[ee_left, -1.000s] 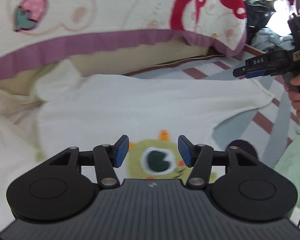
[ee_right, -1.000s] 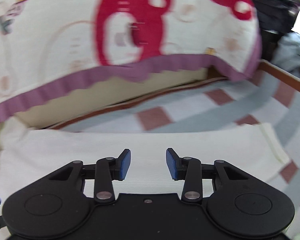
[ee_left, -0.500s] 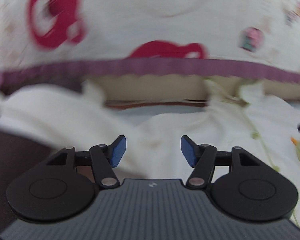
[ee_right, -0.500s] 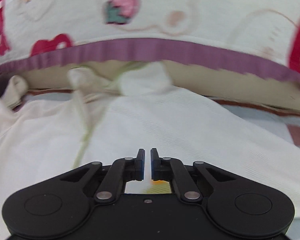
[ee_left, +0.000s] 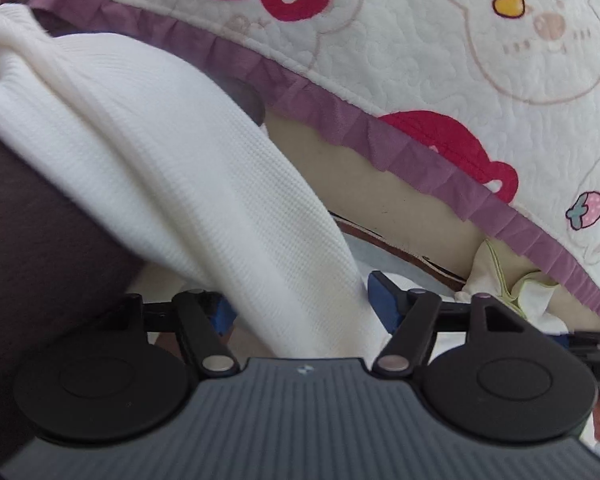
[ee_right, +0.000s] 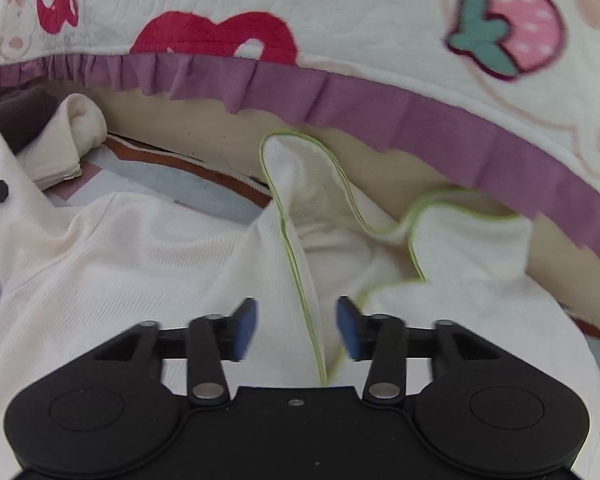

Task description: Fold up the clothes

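Bed with a striped sheet, under a quilted bunny-print cover (ee_right: 380,8) edged in a purple frill.

Left tool (ee_left: 302,312): jaws spread, a fold of white waffle-knit sleeve (ee_left: 172,168) running between them toward 10 o'clock, over dark brown cloth (ee_left: 40,248). Right tool (ee_right: 296,326): jaws spread astride the lime-piped neckline (ee_right: 300,272), which rises to 12 o'clock. The cream garment (ee_right: 120,264) lies rumpled on the bed, not yet squared. Likely a grasping step; closing on both folds seems needed.
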